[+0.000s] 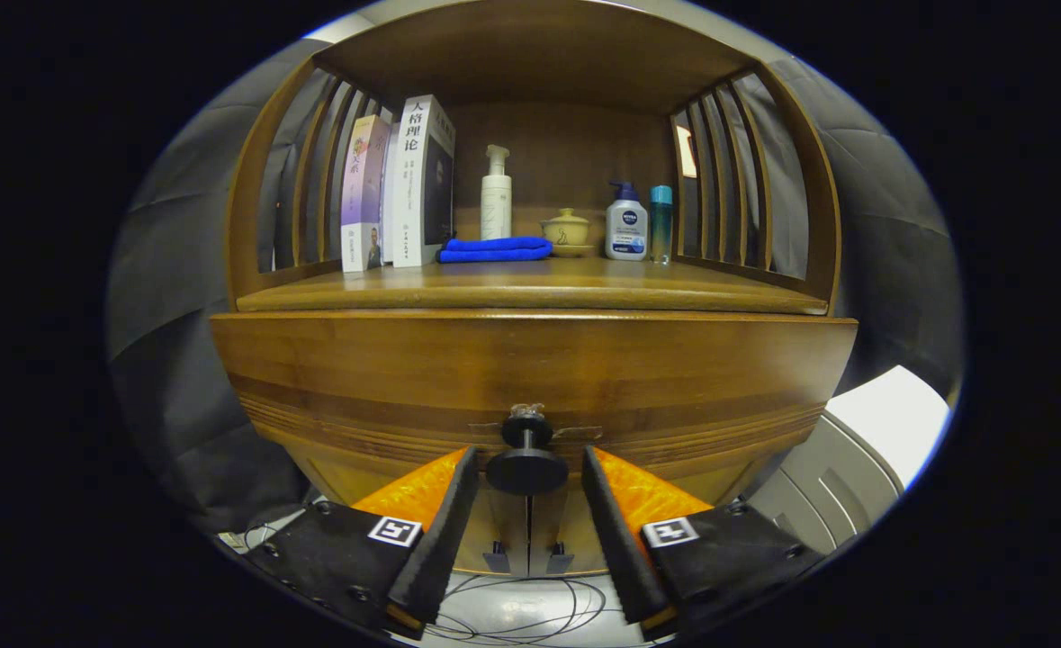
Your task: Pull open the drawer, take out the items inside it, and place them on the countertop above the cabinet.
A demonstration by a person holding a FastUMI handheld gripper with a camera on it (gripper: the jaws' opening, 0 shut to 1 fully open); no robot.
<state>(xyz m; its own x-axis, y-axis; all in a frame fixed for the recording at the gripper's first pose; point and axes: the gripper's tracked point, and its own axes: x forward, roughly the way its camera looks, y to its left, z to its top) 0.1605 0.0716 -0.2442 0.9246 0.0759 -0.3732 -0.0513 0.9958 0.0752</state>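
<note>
A wooden cabinet (530, 360) fills the booth ahead, its countertop (530, 286) a smooth, warm-brown board under an open hutch with slatted sides; grey padded cloth hangs behind and to either side, and a pale floor with thin black cables (521, 612) shows at 6 o'clock below the fingers. On the countertop, from 10 o'clock round to 2 o'clock, stand two upright books (400, 184), a folded blue cloth (494, 249) lying flat just beside them, a white pump bottle (496, 193) behind the cloth, a small lidded yellow pot (566, 230), a white-and-blue pump bottle (625, 222) and a slim teal bottle (661, 223) touching it or nearly so. The drawer (530, 409) sits directly under the countertop, its front flush and closed, with grooved bands along the lower edge. Its dark round knob (527, 454) juts out at centre. The gripper (530, 504) has its jaws apart, one finger on each side of the knob, not pressing on it.
</note>
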